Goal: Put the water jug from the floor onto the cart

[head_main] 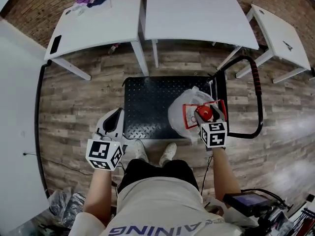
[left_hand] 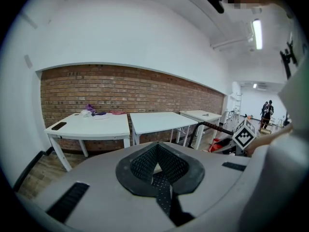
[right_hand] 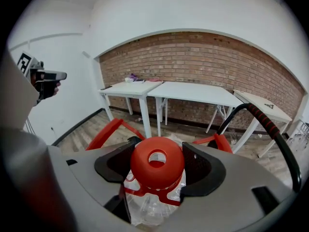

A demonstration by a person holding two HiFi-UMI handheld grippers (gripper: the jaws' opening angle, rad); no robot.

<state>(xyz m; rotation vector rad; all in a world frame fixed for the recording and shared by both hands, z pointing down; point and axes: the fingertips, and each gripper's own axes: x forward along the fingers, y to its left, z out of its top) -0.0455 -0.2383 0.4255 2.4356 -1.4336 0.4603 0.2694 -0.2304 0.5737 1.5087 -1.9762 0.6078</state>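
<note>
1. Head view: the water jug [head_main: 183, 113] is right of centre, over the right half of the black cart [head_main: 147, 102] deck. Whether its base rests there cannot be told.
2. Right gripper view: the right gripper [right_hand: 157, 164] grasps the jug, with its jaws set against both sides of the red cap [right_hand: 155, 175].
3. Left gripper view: the left gripper [left_hand: 158, 175] is clenched, pads together on nothing. It sits at lower left in the head view, well apart from the jug.
4. Step in hand, as judged: setting down.
   - Lower the jug upright until the deck bears its weight.
   - Steer clear of the cart handle [head_main: 256, 82] at right.
   - Release only once the jug stands steady, since a cap-only hold may let the body swing.
</note>
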